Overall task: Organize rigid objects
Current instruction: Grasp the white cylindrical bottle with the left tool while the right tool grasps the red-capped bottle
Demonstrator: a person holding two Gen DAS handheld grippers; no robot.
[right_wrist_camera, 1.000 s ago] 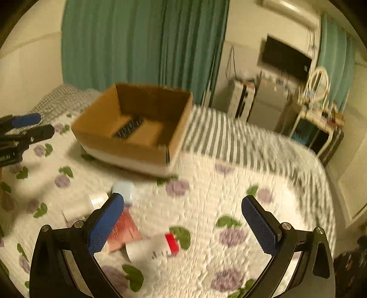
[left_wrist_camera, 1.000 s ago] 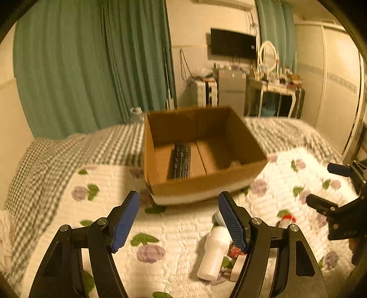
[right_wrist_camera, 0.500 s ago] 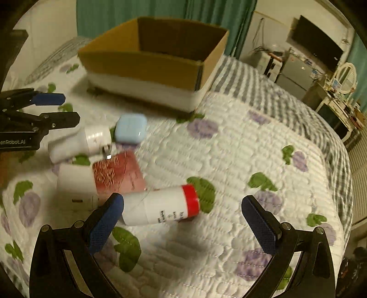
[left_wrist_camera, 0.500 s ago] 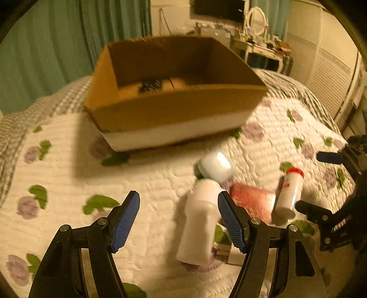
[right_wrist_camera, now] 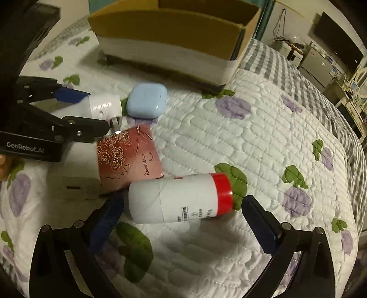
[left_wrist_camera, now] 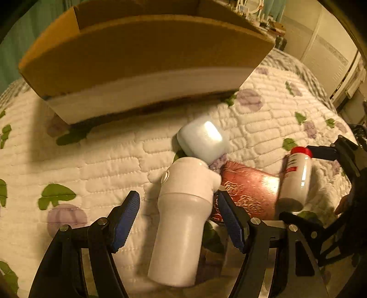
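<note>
Five items lie unsorted on the bed beside the box: left tool straddles a white bottle, right tool a red-capped bottle, both open, gripping nothing.

Floral quilt on bed; teal curtain; wall television; possibly cluttered dresser; dim warm light.

Cardboard box on quilt. In front of it: earbud case. Left of case, touching: plug adapter. Nearer than case: rose packet, over small charger block. Nearest: capped bottle, on its side.
</note>
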